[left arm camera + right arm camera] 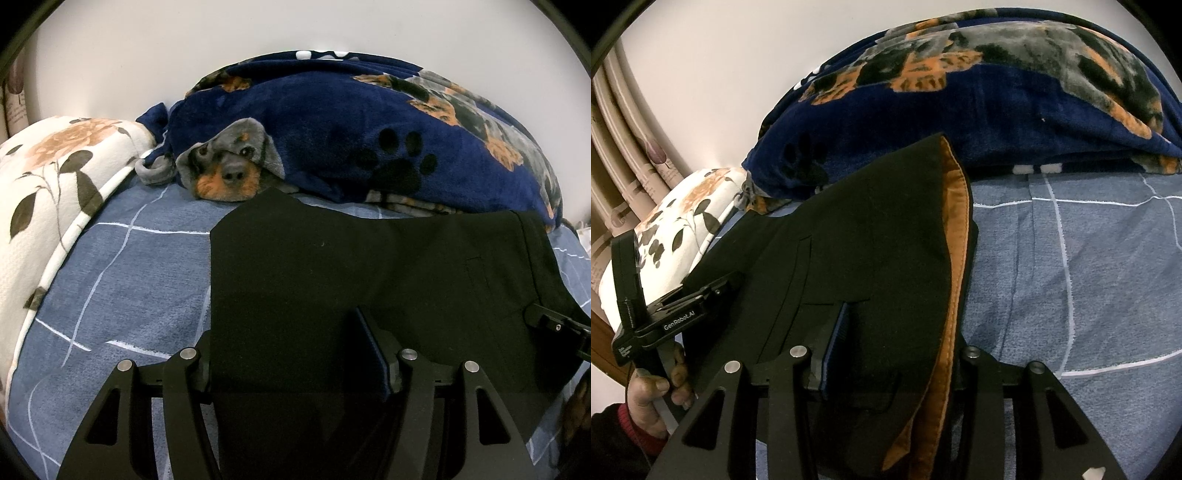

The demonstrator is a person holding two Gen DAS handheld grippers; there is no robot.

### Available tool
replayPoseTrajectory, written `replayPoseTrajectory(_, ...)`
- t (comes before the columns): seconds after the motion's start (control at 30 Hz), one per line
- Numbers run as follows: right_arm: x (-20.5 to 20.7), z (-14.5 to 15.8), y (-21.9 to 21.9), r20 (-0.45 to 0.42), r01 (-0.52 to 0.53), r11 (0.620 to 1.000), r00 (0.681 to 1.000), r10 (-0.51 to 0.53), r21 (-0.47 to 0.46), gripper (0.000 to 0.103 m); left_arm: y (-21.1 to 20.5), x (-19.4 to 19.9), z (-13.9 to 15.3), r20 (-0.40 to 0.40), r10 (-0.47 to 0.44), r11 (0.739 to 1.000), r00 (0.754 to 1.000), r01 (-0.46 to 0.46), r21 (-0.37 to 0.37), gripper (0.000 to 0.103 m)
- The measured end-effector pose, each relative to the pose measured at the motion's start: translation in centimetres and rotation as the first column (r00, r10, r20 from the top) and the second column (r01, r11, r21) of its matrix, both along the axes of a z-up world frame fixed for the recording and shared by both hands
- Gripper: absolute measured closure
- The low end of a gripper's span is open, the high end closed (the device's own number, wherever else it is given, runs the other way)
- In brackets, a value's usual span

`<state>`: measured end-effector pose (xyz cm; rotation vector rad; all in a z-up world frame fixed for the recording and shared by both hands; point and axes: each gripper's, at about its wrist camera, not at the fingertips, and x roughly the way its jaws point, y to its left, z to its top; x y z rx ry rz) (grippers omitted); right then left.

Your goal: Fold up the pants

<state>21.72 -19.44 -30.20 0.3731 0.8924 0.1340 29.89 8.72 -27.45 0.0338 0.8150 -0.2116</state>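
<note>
The black pants [332, 266] lie folded on the blue checked bed sheet [122, 280]. In the right wrist view the pants [871, 236] show an orange-brown inner waistband lining [955, 258] at their right edge. My left gripper [291, 354] has its jaws wide, with pants fabric draped between the fingers. My right gripper [897, 354] also stands wide with the waistband end of the pants between its fingers. The right gripper's tip shows at the right edge of the left wrist view [554, 325]. The left gripper and the hand on it show at the left of the right wrist view [676, 314].
A navy fleece blanket with dog and paw prints [351, 129] is heaped along the wall behind the pants. A white floral pillow [55, 177] lies at the left. A curtain [624, 147] hangs at the far left. Bare sheet [1071, 277] lies right of the pants.
</note>
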Motion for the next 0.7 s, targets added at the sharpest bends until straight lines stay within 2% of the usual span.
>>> replayPoseTrajectory(0.7, 0.15, -0.03, 0.07, -0.001, 0.001, 1.0, 1.0, -0.001, -0.006, 0.064, -0.03, 0.0, 0.08, 0.002, 0.008, 1.0, 1.0, -0.008, 0.01, 0.038)
